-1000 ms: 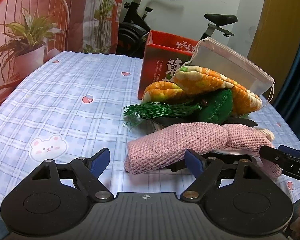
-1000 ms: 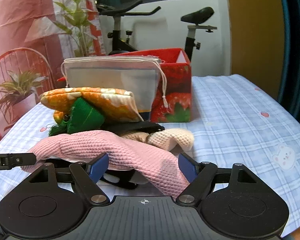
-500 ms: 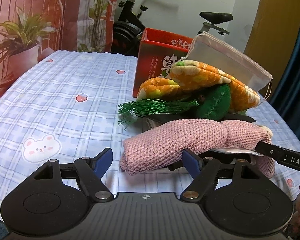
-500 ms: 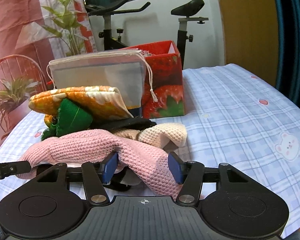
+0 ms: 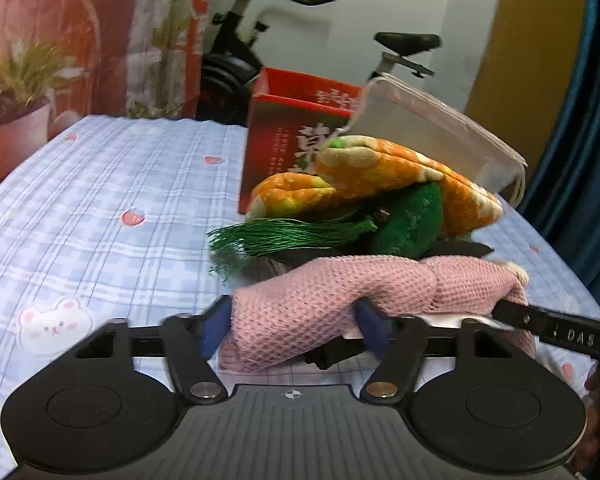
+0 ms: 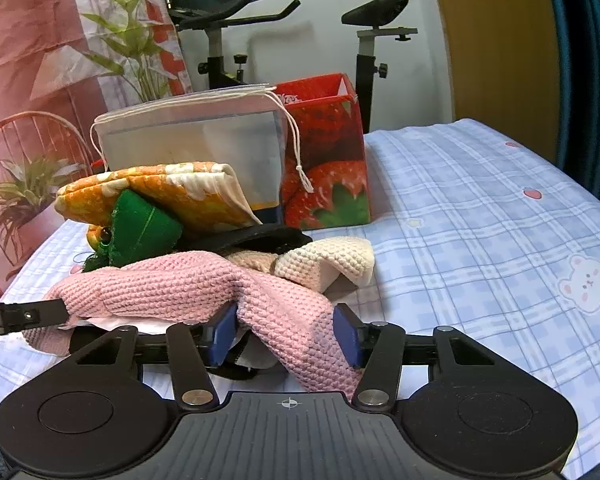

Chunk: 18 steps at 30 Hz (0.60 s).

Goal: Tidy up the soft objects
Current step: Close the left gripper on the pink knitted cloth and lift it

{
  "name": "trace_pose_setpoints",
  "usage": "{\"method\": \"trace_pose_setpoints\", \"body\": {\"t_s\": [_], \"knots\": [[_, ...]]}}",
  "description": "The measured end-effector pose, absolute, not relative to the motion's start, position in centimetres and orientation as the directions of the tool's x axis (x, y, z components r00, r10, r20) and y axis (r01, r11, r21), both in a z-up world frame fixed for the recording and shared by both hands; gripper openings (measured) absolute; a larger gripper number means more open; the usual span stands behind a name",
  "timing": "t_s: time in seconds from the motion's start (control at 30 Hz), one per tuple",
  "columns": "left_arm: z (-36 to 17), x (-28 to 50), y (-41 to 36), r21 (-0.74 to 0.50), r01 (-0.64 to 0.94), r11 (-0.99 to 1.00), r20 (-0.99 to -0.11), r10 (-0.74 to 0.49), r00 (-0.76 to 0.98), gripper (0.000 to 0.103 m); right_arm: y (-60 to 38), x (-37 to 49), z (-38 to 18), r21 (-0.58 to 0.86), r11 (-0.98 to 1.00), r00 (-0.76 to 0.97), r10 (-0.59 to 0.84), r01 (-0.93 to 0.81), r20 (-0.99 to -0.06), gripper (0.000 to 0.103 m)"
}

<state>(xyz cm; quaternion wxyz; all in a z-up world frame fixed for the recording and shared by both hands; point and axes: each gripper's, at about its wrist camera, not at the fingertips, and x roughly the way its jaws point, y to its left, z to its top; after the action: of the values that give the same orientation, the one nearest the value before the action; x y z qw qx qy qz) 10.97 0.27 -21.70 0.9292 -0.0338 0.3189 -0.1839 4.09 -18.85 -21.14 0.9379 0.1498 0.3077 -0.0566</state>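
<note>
Pink knit piece (image 5: 332, 300) pinched at both ends: left claw (image 5: 296, 326) and right claw (image 6: 286, 334) narrowed onto it since a second ago. Piece lies on worktop (image 6: 480, 216) before toy pile; lift judged imminent.

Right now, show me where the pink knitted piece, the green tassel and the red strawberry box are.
pink knitted piece (image 5: 320, 300), left wrist view, its folded end between the fingers.
green tassel (image 5: 276, 236), left wrist view, middle of the threads.
red strawberry box (image 6: 332, 176), right wrist view, its strawberry-printed side.

Left claw (image 5: 296, 326) and right claw (image 6: 286, 334), both clamped, level.
</note>
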Motion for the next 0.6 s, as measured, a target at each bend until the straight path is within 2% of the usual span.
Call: {"method": "trace_pose_setpoints", "body": {"t_s": [0.03, 0.13, 0.17, 0.33, 0.37, 0.6], "knots": [[-21.7, 11.0, 0.1, -0.175, 0.334, 0.926, -0.584, -0.371, 0.723, 0.046, -18.9, 4.1, -21.2, 0.247, 0.948, 0.804, -0.013, 0.199, -0.595, 0.05], [-21.7, 10.8, 0.1, -0.175, 0.341, 0.924, -0.577, -0.376, 0.725, 0.033, -18.9, 4.1, -21.3, 0.257, 0.945, 0.801, -0.008, 0.201, -0.598, 0.049], [-21.7, 10.7, 0.1, -0.174, 0.34, 0.924, -0.573, -0.376, 0.728, 0.032, -18.9, 4.1, -21.3, 0.26, 0.945, 0.802, -0.004, 0.198, -0.597, 0.047], [-21.0, 10.2, 0.3, -0.193, 0.339, 0.921, -0.547, -0.388, 0.742, 0.027, -18.6, 4.0, -20.8, 0.282, 0.948, 0.817, 0.043, 0.149, -0.575, 0.014], [-20.8, 10.1, 0.3, -0.191, 0.34, 0.921, -0.54, -0.388, 0.747, 0.027, -18.4, 3.9, -20.6, 0.281, 0.95, 0.822, 0.046, 0.14, -0.567, 0.01], [-19.3, 9.2, 0.7, -0.195, 0.33, 0.924, -0.493, -0.383, 0.781, 0.026, -18.1, 3.1, -18.7, 0.301, 0.949, 0.865, 0.074, 0.092, -0.496, 0.008]]}}
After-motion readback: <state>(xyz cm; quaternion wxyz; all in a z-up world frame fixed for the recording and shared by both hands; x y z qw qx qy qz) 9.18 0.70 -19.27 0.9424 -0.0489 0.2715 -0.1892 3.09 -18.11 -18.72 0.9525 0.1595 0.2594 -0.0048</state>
